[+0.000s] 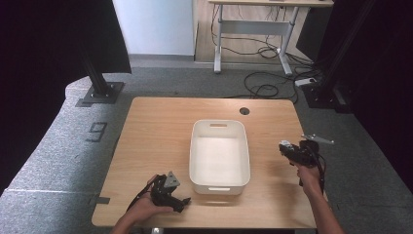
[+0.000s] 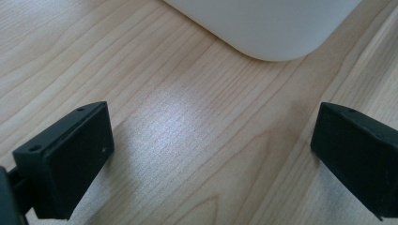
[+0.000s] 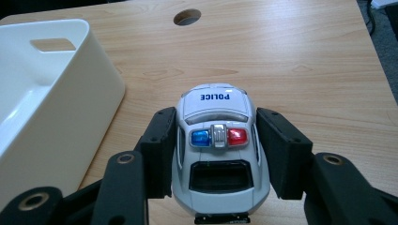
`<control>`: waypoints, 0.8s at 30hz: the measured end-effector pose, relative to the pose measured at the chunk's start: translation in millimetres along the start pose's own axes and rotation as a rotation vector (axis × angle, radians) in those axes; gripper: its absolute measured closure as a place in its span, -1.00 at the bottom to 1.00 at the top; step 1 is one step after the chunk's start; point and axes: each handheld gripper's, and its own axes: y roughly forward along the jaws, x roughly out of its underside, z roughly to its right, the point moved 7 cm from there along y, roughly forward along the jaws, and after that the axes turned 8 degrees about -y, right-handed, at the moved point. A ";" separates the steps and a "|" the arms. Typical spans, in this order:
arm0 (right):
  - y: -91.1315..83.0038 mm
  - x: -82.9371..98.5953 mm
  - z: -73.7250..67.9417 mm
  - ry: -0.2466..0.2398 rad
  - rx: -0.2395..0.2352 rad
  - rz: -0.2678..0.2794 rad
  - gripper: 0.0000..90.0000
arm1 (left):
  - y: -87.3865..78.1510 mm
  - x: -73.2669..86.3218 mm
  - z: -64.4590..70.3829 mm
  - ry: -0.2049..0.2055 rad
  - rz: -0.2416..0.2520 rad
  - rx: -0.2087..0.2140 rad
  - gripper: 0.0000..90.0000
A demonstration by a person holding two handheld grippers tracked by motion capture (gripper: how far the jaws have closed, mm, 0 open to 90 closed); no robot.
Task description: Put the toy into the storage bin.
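Sitting between right jaws: police car (image 3: 217, 140)

- The bin (image 1: 219, 156) sits mid-table (image 1: 156, 126).
- The right gripper (image 1: 288, 148) with the toy police car (image 3: 217, 140) is right of it.
- The left gripper (image 1: 170, 192) is at its near-left corner.

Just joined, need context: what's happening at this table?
A person holds a gripper in each hand. The right gripper is clamped on a white toy police car, beside the white bin, which looks empty. The left gripper is open over bare table near the bin's corner.
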 end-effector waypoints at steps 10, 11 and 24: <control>0.5 -1.8 -14.7 -0.034 -0.019 0.002 0.11 | 0.0 0.0 0.0 0.000 0.000 0.001 -1.00; 0.8 -1.9 -16.3 -0.037 -0.020 0.000 0.11 | 0.0 0.0 0.0 0.000 0.000 0.001 -1.00; 4.5 -3.0 -38.7 -0.074 -0.056 -0.003 0.11 | 0.1 -0.1 -0.1 0.002 0.000 0.002 -1.00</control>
